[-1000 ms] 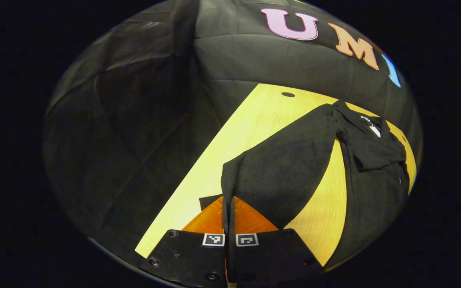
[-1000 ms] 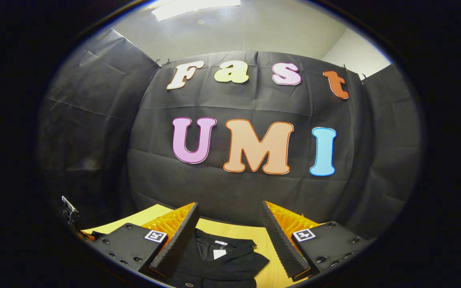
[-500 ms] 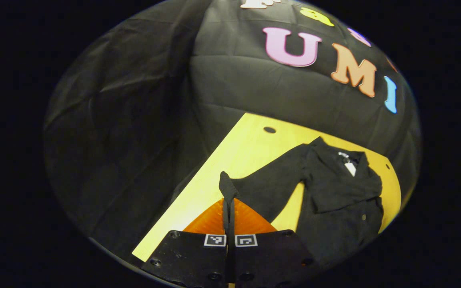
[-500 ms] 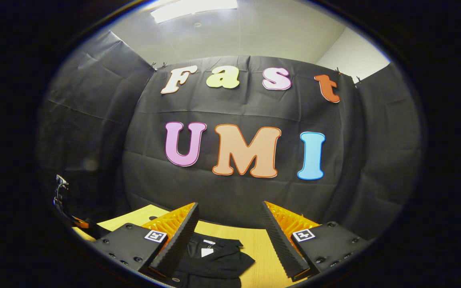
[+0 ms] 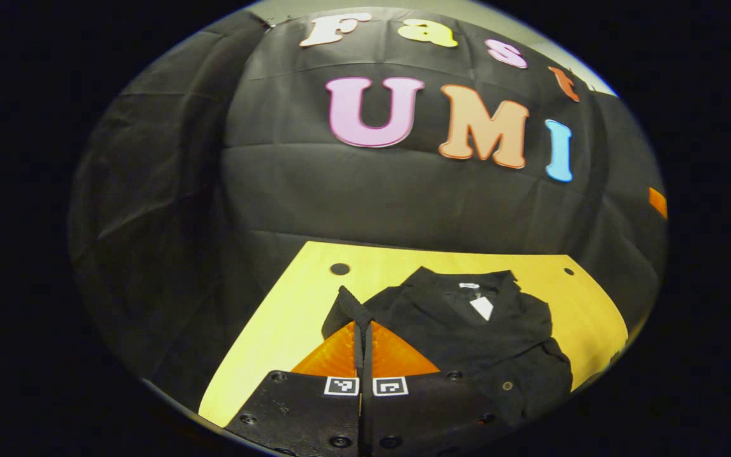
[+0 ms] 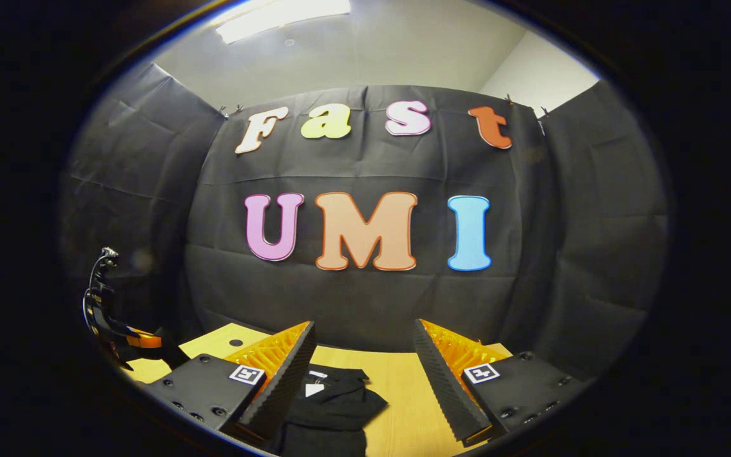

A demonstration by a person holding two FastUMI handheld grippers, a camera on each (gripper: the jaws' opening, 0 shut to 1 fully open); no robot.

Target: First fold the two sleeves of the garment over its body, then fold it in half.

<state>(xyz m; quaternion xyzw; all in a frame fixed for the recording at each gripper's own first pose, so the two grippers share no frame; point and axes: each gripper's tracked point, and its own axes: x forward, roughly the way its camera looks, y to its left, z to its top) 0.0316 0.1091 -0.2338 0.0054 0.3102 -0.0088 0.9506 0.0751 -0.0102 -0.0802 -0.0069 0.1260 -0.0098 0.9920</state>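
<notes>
One black garment (image 5: 467, 330) lies on one yellow wooden table (image 5: 276, 330), collar toward the far wall, a white tag at the neck.

In the left gripper view, the left gripper (image 5: 363, 330) is closed tight on a sleeve (image 5: 346, 310), the cloth pinched between both fingers. A second ago that sleeve stretched out wide to the side, away from the body. Now it is bunched close against the shoulder, and the view has swung round to face the garment squarely. This suggests the sleeve is being carried inward for its fold, though it is not yet laid flat on the body.

The other sleeve (image 5: 546, 346) already appears to lie across the chest, so one sleeve fold looks done and one is under way. The fold in half remains.

In the right gripper view, the right gripper (image 6: 362, 374) hovers over the table with fingers wide apart, holding nothing.

Count: one garment, two sleeves, two grippers, one table.
</notes>
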